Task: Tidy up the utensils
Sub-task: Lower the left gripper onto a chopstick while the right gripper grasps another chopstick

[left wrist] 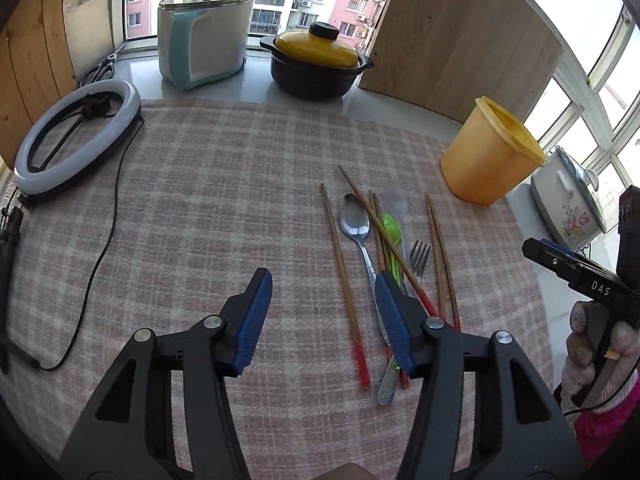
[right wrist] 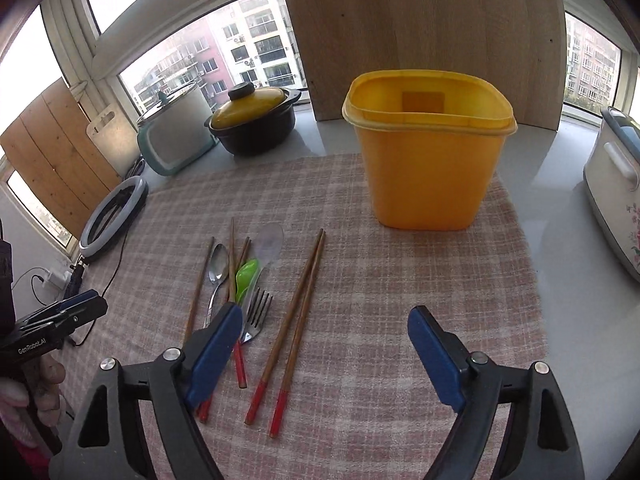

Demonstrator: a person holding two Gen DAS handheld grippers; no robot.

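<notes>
Blue pads up close on both tools. Left gripper (left wrist: 324, 312) jaws partly apart, nothing between them, hanging over bare checked cloth (left wrist: 200, 220) just left of the pile. Right gripper (right wrist: 324, 352) jaws wide, nothing gripped, with the pair of red-tipped chopsticks (right wrist: 296, 328) lying on the cloth below the gap.

Next out, the pile itself, all flat on the cloth: metal spoon (left wrist: 356, 224), green plastic spoon (left wrist: 390, 228), clear plastic spoon (right wrist: 272, 244), fork (left wrist: 418, 256), and more wooden chopsticks crossed over them. One lone chopstick (left wrist: 344, 284) off on the pile's left edge.

Further back, yellow plastic tub (right wrist: 428, 152) standing upright with nothing in it. Behind that, black pot with yellow lid (left wrist: 316, 60) on the sill by the window.

Step in hand, at a guess: reaching in for a first pick, nothing put away yet. Next move probably calls for dropping lower, lining the pads up across one thin stick, then squeezing tight and low, since flat sticks slip easily.

Only in the left view: the right tool from the side, held in a gloved hand (left wrist: 592, 344), and all of the ring light (left wrist: 76, 140) with its cable. Only in the right view: straight down into the tub, and the clear spoon showing well.
</notes>
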